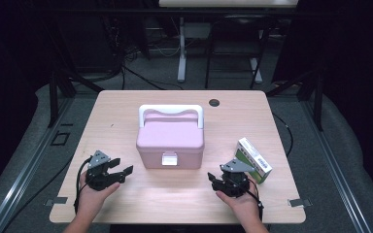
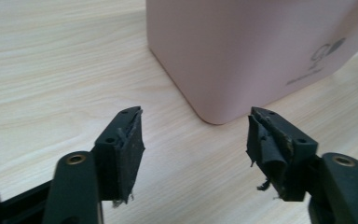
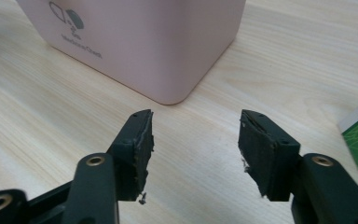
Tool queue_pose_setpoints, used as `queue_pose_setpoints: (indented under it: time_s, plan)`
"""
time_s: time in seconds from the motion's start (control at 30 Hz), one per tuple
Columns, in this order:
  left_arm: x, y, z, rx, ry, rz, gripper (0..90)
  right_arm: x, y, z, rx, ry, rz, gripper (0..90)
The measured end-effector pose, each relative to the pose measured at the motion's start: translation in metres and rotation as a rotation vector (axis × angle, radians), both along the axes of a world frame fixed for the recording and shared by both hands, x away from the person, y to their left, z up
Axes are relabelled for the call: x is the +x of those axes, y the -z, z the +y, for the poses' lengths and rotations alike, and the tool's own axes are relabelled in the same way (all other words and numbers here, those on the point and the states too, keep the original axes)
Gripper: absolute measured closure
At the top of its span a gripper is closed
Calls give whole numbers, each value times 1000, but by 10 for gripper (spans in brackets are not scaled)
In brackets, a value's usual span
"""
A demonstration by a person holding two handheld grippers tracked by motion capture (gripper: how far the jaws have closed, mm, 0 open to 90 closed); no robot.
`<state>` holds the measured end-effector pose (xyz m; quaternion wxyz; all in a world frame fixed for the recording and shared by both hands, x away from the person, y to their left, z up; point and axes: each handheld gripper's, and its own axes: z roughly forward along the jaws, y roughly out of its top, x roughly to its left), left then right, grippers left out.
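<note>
Currently:
left gripper (image 1: 120,166): jaws spread, nothing held
right gripper (image 1: 217,178): jaws spread, nothing held
pink box (image 1: 170,141): flanked by both, latch faced forward
carton (image 1: 253,159): just beside right gripper, nearer arm

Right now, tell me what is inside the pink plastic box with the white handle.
Its contents are hidden: the pink plastic box has its lid down and white front latch closed.

Light wooden table (image 1: 126,111), pink box (image 1: 170,143) at centre, green-and-white carton (image 1: 254,159) right of it
</note>
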<state>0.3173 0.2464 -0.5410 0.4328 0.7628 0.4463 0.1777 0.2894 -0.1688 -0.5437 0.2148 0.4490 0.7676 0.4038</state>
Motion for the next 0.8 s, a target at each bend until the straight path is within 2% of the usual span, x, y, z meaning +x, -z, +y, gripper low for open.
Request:
queue_pose_setpoints:
  time_s: [0.03, 0.1, 0.17, 0.23, 0.27, 0.33, 0.47, 0.5, 0.57, 0.7, 0.8]
  plan:
    - [0, 1, 0, -27, 23, 9, 387, 0, 0, 0, 8, -2, 4, 453]
    - [-1, 1, -1, -34, 33, 12, 401, 0, 0, 1, 12, -2, 5, 454]
    - [-1, 2, -5, -18, 54, 16, 422, 0, 1, 1, 3, -1, -1, 463]
    - [0, 2, -6, -6, 44, 20, 423, 0, 1, 1, -3, -4, 0, 470]
    - [0, 3, -6, -3, 33, 14, 422, 2, 4, 2, -12, -26, 13, 485]
    - [0, 3, -6, -4, 34, 25, 423, 2, 5, 2, -16, -36, 15, 487]
    - [0, 1, -3, -20, 9, 12, 447, 1, 5, 4, -27, -38, 8, 496]
    - [0, 2, -2, -39, 8, 9, 454, 0, 4, 4, -26, -33, 3, 496]
    - [0, 1, -2, -48, 11, 11, 457, 0, 4, 4, -30, -25, -2, 496]
    - [-1, 1, -2, -37, 19, 3, 480, 2, 4, 2, -26, -12, 7, 494]
    - [-2, 0, -1, -28, 21, 1, 495, 4, 3, 1, -5, 4, 15, 498]
